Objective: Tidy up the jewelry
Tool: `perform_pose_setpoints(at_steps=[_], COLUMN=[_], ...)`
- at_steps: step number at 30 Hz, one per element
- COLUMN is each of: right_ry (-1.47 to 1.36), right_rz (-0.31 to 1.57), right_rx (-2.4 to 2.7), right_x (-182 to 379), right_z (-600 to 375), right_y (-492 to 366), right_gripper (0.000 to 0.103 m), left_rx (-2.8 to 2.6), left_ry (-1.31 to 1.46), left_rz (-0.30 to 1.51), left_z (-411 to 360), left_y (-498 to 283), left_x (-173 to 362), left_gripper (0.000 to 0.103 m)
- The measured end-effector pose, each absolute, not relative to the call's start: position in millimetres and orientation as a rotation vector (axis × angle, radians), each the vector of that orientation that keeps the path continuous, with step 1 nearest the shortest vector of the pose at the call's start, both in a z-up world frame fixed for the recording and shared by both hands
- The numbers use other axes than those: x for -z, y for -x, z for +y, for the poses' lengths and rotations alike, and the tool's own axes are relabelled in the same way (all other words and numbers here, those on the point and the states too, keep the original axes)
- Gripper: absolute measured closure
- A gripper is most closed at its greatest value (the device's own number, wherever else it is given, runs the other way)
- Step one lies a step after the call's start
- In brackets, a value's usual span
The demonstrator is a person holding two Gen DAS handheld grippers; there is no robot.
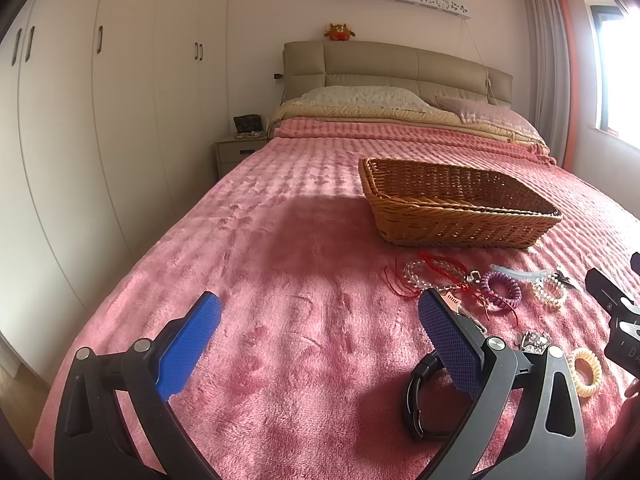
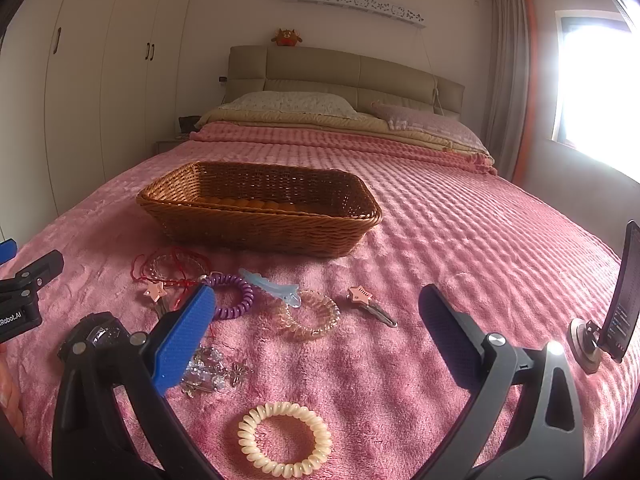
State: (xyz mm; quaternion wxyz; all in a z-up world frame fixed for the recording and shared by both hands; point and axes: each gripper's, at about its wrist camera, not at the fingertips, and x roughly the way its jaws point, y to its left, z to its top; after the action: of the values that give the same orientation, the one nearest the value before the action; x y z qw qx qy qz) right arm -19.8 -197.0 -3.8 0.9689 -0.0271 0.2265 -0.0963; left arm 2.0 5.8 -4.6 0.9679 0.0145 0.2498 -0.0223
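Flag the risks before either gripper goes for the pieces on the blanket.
1. The thin red cord bracelet lies tangled with the clear beaded bracelet and touches the purple spiral hair tie; lifting one may drag the others.
2. The plush pink blanket may let the flat pink star hair clip sink, so fingers may snag pile.
3. The phone on a stand sits near the open right gripper.
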Motion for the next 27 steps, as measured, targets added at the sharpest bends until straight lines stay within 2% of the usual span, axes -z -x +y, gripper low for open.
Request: perform_pose_setpoints(at_steps=[20, 24, 25, 27], right_ry=[0.017, -0.018, -0.034, -0.045], right_rz=[0.525, 0.562, 0.580, 0.618], right_rx=[0.152, 0.140, 0.135, 0.110], right_x=[10.2, 10.1, 9.9, 8.9], right_z=[-202.0, -211.1, -215.6, -222.4], right_y=[12.0, 6.5, 5.0, 1.7], right_gripper=[0.006, 0.006, 0.006, 0.006], left_rx=[0.073, 0.155, 0.178, 0.218], left_ry=[-0.016, 0.085, 0.133, 0.206], left_rz=[0.513, 0.594, 0.625, 0.668], left_z=[6.1, 21.4, 30.2, 43.6], left_y=[-4.0, -16.6, -20.1, -24.3], left_x=[9.2, 15.2, 16.9, 18.3], left_gripper=[0.007, 0.007, 0.008, 0.017])
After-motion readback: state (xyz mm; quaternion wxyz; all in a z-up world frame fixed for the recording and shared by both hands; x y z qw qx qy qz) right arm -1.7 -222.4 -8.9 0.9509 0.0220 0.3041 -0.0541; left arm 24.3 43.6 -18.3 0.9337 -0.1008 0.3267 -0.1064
